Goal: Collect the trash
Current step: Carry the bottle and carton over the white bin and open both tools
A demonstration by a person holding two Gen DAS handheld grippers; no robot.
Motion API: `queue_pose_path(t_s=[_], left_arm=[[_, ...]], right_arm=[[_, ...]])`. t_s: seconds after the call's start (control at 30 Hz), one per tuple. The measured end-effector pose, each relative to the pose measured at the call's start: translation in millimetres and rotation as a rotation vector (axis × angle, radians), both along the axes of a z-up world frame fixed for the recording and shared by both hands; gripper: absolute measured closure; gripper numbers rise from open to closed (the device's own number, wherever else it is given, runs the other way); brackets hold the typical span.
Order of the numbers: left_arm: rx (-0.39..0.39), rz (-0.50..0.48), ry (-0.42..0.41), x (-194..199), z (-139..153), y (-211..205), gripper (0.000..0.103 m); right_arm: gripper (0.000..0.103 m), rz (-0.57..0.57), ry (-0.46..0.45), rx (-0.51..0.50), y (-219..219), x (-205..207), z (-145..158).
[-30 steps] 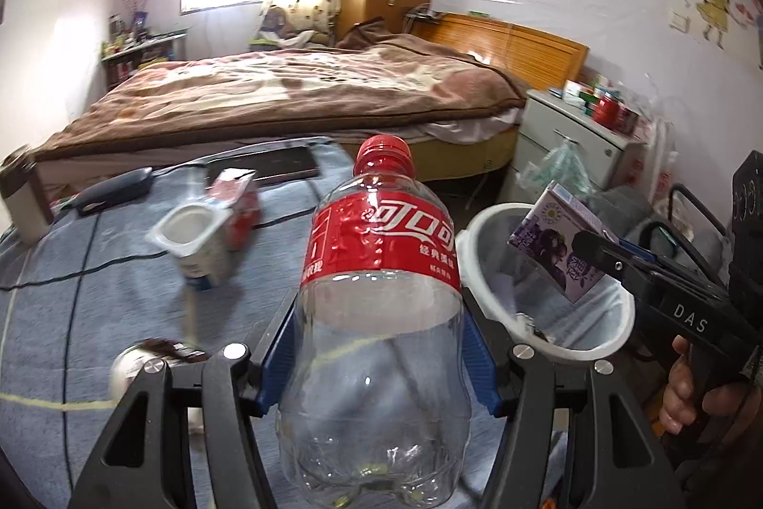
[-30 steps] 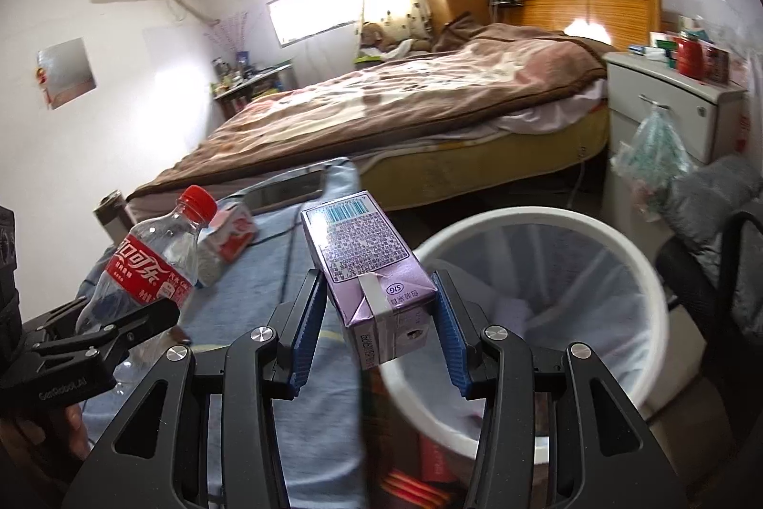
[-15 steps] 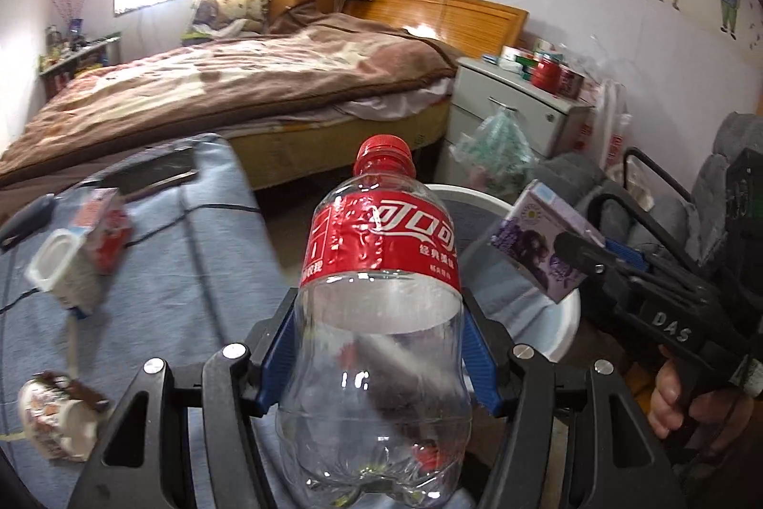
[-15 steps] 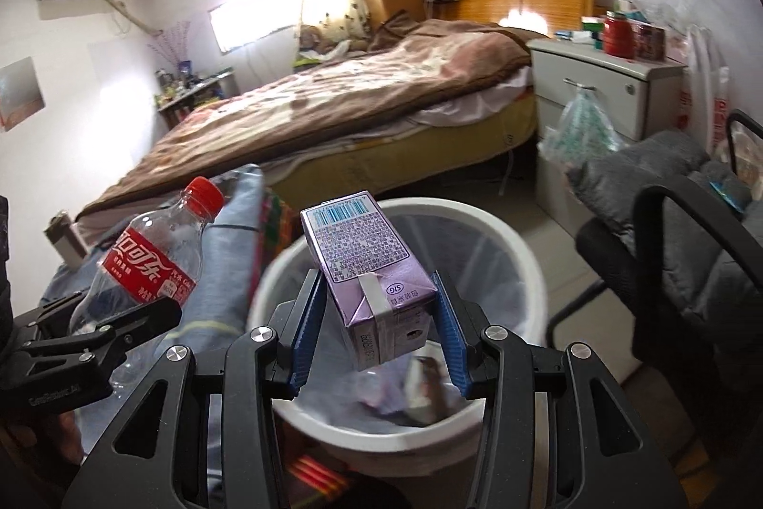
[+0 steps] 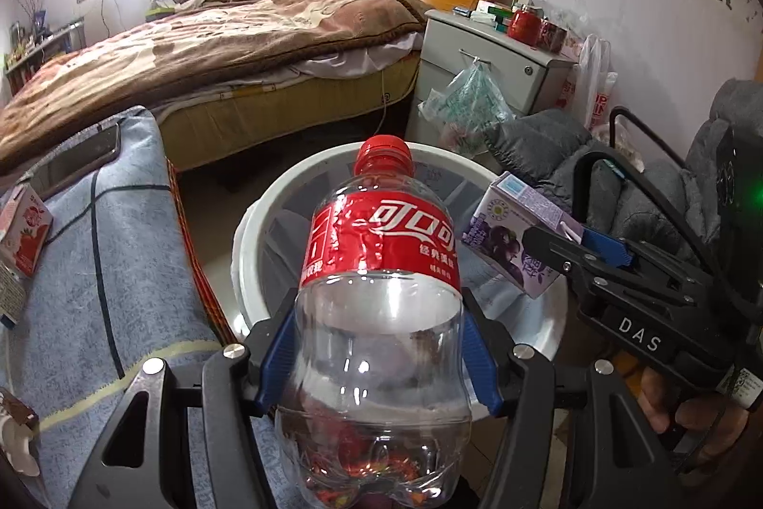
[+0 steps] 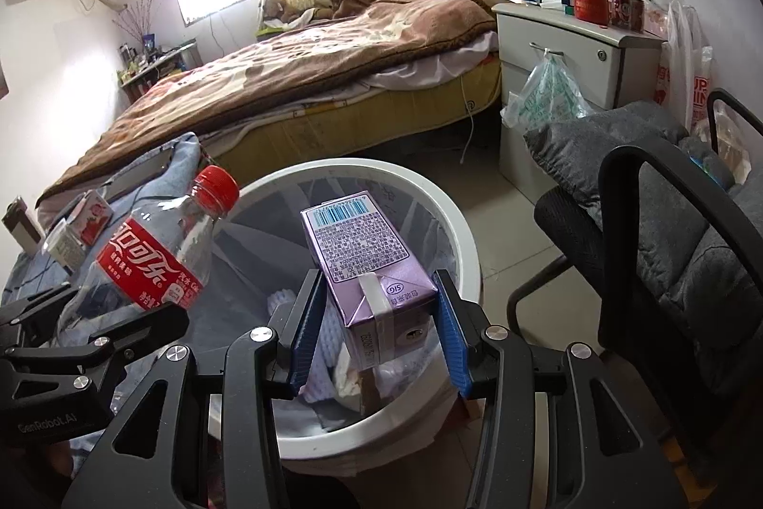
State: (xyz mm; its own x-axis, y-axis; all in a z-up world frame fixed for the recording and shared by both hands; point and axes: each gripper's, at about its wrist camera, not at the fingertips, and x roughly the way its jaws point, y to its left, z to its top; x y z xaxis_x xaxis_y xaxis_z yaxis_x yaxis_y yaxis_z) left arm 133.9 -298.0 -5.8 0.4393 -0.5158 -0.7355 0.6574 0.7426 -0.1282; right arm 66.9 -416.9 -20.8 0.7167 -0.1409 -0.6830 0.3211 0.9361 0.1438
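Blue fingers (image 5: 276, 358) clamp bottle (image 5: 381, 318); right gripper (image 6: 379, 335) pinches carton (image 6: 367, 265).

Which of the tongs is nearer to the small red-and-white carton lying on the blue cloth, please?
Left. The left tongs hold the bottle beside the cloth bearing the carton; the right tongs are over the white bin.

My left fingers clamp an empty clear bottle (image 5: 381, 318) with red cap and red label, mid-frame, cap tilted away over the white bin (image 5: 248, 251). My right fingers pinch a purple carton (image 6: 369, 270), barcode end forward, centred above the bin's lined, part-filled opening.
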Motion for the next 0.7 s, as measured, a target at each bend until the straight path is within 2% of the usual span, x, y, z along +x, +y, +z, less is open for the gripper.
queue_pose_path(t_s=[0.27, 0.37, 0.7], left_arm=[[-0.003, 0.011, -0.014, -1.6, 2.4, 0.8, 0.033], [-0.007, 0.019, -0.021, -2.2, 5.8, 4.9, 0.032], [-0.021, 0.068, -0.054, -5.6, 17.5, 30.5, 0.032]], right_arm=[[0.053, -0.006, 0.021, -0.050, 3.7, -0.3, -1.7], [0.050, -0.005, 0.010, -0.044, 4.2, -2.9, 1.0], [0.050, 0.010, -0.020, -0.042, 16.7, -3.9, 9.3]])
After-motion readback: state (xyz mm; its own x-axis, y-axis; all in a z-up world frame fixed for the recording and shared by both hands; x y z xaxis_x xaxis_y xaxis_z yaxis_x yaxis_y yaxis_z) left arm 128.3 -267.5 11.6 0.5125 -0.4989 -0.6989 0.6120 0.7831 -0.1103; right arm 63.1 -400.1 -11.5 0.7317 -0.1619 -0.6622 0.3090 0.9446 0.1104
